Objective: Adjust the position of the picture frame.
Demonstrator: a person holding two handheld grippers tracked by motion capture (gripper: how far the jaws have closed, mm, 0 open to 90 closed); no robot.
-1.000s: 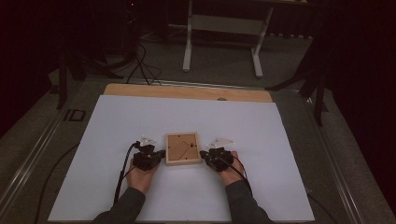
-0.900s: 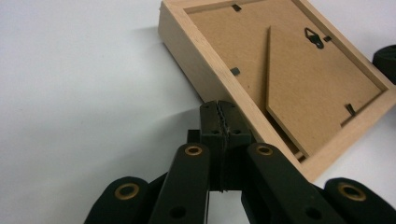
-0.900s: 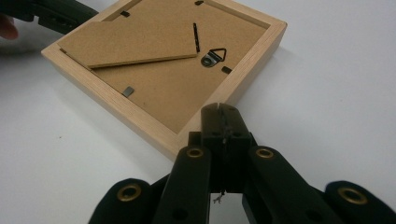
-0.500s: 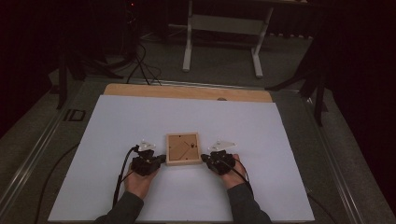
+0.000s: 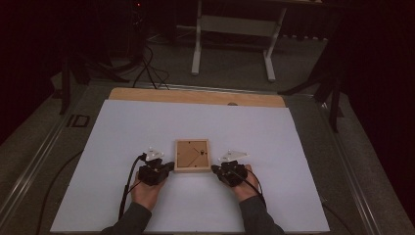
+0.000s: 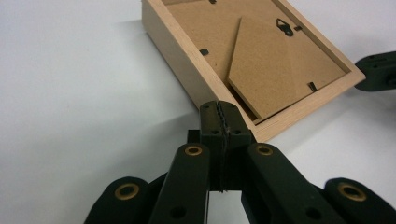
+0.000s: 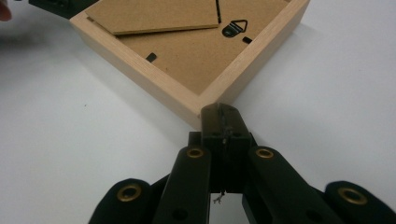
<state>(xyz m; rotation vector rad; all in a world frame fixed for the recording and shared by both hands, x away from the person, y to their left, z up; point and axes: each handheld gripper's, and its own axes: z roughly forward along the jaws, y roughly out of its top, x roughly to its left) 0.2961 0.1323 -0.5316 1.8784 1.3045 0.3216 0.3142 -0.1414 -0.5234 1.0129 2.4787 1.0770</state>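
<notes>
A square light-wood picture frame (image 5: 192, 155) lies face down on the white table sheet (image 5: 147, 127), its brown backing board and stand flap up. My left gripper (image 5: 171, 166) is shut, and its tips rest against the frame's near left corner. In the left gripper view the closed jaws (image 6: 219, 112) meet the frame (image 6: 187, 70) at its wooden edge. My right gripper (image 5: 214, 169) is shut too, its tips at the near right corner. The right gripper view has the closed jaws (image 7: 220, 114) touching the corner of the frame (image 7: 182, 56). Nothing sits between either pair of jaws.
A wooden strip (image 5: 195, 96) runs along the table's far edge. Beyond it stand a white table base (image 5: 235, 29), dark stands and floor cables (image 5: 147, 68). Metal rails border the table on both sides. A cable (image 5: 128, 183) trails from the left gripper.
</notes>
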